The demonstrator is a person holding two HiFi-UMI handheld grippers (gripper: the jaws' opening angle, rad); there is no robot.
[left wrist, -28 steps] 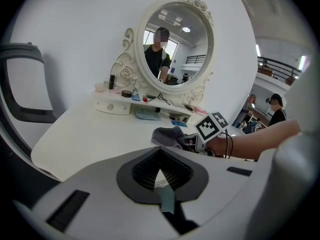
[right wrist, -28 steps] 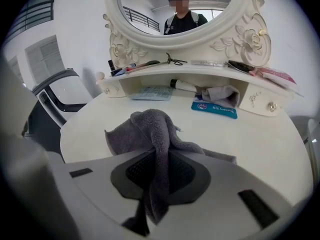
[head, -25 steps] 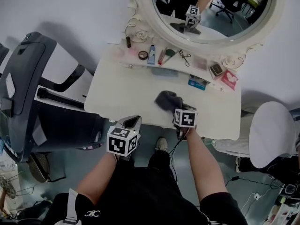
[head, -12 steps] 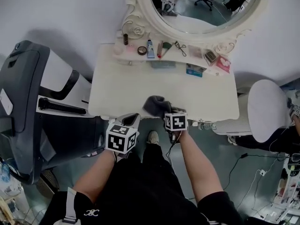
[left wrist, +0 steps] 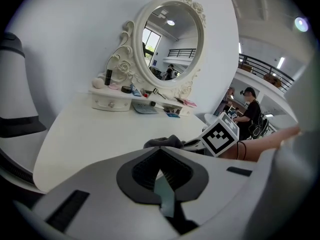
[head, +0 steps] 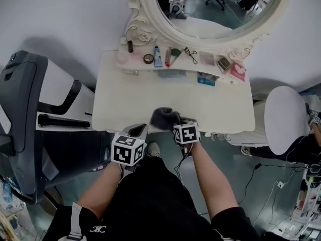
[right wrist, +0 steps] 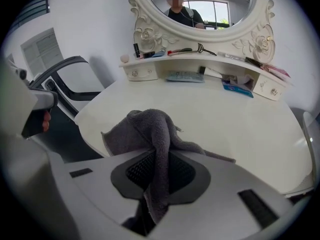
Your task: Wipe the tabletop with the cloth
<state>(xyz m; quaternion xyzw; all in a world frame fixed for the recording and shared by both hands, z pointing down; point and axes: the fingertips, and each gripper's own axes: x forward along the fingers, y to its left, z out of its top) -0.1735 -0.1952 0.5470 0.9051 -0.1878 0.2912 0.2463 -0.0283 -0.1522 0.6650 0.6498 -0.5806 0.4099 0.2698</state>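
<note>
Scene: white vanity tabletop (head: pixel 150 92) under an oval mirror (head: pixel 215 14); a shelf of small cosmetics (head: pixel 170 59) runs along the back edge.
Cloth location: the dark grey cloth (head: pixel 164 117) sits bunched on the near edge of the tabletop, about front-centre, well apart from the shelf items.
Right gripper: the right gripper (head: pixel 181 122) is clamped on the cloth. In its own view a fold of the cloth (right wrist: pixel 145 129) runs down between the jaws, and the rest is heaped ahead on the table.
Left gripper: the left gripper (head: pixel 138 131) has its jaws drawn in to a thin sliver with nothing between them. It hovers at the table's near edge, just beside the cloth and not touching it.
Cloth handling: looks like soft terry. Likely light and limp, with no slip risk in the pads and nothing fragile. It will probably crumple and drag rather than slide flat.
Grip point: it is pinched at one fold, so most of the fabric hangs loose. A hold nearer the middle of the bunch would likely press more of it onto the surface.
Task stage: probably mid-wipe at the front edge, though how much of the surface is done cannot be told.
Risk: the cloth may slip off the near edge; long strokes toward the back could knock the cosmetics.
Next move needs: downward pressure, with the bunch kept under the jaws.
</note>
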